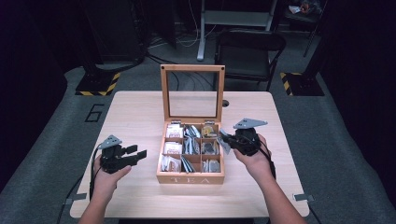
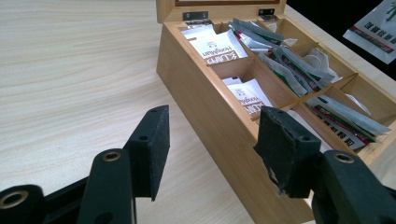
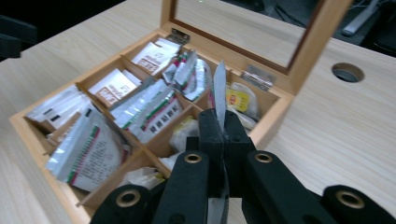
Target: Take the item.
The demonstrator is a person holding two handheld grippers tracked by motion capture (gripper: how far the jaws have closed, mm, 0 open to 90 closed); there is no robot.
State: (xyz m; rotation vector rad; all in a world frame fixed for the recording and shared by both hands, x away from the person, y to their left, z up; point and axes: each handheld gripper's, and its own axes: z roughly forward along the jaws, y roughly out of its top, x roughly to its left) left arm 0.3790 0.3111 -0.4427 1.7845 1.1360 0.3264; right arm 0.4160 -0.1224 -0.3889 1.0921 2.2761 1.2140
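Pale wooden table [image 1: 140, 112]: open room left and right. Lidded wooden compartment tea box [image 1: 190, 177], glass lid upright behind. Right gripper [image 1: 227, 140] clenched on thin silver sachet [image 3: 219, 95], edge-on, probably tea. Keep above dividers, clear of lid. Left gripper [image 1: 140, 154] released, beside box.

Print on the sachets [image 1: 173, 148] inside the tea box [image 1: 190, 178] is too small to read from above. The packet [image 3: 219, 95] pinched edge-on by the right gripper [image 3: 223, 122] shows no legible face; another packet [image 2: 376, 28] is cropped at the left gripper view's corner.
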